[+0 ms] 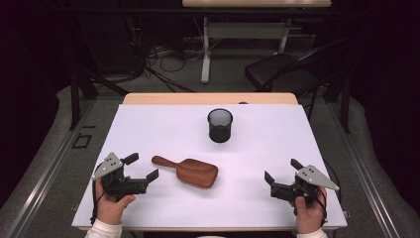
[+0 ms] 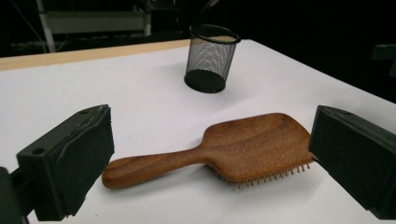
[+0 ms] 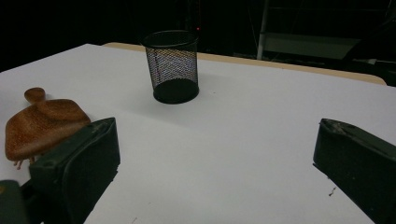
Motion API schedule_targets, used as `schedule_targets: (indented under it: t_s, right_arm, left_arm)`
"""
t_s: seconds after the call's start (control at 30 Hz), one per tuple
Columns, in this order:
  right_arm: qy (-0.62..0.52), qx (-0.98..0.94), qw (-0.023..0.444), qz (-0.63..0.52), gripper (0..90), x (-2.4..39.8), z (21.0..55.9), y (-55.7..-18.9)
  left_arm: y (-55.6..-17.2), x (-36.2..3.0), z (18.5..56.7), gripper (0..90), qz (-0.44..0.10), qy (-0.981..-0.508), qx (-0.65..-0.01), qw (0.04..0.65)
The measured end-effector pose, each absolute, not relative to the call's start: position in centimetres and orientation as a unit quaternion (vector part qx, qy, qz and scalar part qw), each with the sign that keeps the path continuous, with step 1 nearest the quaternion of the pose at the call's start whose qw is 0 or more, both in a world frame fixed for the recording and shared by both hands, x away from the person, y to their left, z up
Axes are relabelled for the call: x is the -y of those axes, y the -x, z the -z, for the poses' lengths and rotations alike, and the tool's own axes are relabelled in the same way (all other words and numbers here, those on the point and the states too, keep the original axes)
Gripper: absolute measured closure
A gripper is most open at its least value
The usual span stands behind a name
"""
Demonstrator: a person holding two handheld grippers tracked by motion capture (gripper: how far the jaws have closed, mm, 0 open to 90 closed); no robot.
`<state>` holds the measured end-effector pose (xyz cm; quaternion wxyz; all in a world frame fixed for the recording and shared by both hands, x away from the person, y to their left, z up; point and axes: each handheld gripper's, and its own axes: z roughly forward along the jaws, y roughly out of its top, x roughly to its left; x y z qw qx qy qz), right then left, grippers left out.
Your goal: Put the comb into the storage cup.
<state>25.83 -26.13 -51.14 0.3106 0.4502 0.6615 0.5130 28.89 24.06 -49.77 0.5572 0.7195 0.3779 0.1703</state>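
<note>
Left gripper (image 1: pixel 144 166) hovers near the table's (image 1: pixel 277 144) front left corner with its jaws spread wide and nothing between them, aimed at the wooden paddle hairbrush (image 1: pixel 187 171) that lies just beside it; the right gripper (image 1: pixel 282 175) waits near the front right corner, equally wide and empty. In the left gripper view the hairbrush (image 2: pixel 219 154) rests bristles down, toward the table's front edge and a little left of its middle, handle pointing at the left edge and the broad head toward the right. It looks like solid, stiff wood, light enough for one gripper, with a smooth finish that may slide under the pads. The slim, rounded handle seems the best place to take hold, close to where it widens into the head, so the heavier head does not swing down. The bristles and their cushion would give under pressure and are best left alone. A black mesh pen cup (image 1: pixel 220 125) stands upright well behind the brush, toward the table's far edge, open and empty as far as can be seen.
</note>
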Motion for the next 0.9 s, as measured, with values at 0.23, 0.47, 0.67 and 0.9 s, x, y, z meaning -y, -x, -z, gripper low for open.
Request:
schedule_targets:
  t_s: [0.23,0.47,0.67,0.9]
  right_arm:
    - [-0.451,-0.663,0.307,-0.513,0.7,26.1,51.2,-25.9]
    - [-0.448,-0.666,0.306,-0.513,0.8,25.6,51.1,-26.1]
    - [-0.437,-0.672,0.311,-0.51,0.8,25.1,51.1,-25.8]
    - [-0.442,-0.664,0.317,-0.513,0.8,25.5,50.8,-25.4]
  left_arm:
    - [-29.6,-24.0,49.4,0.3,-0.162,-0.733,-0.381,0.54]
    - [-29.6,-24.1,49.0,0.7,-0.164,-0.749,-0.381,0.516]
    - [-30.0,-24.3,48.4,2.9,-0.157,-0.751,-0.392,0.508]
    - [-31.1,-24.1,48.0,3.1,-0.155,-0.76,-0.397,0.491]
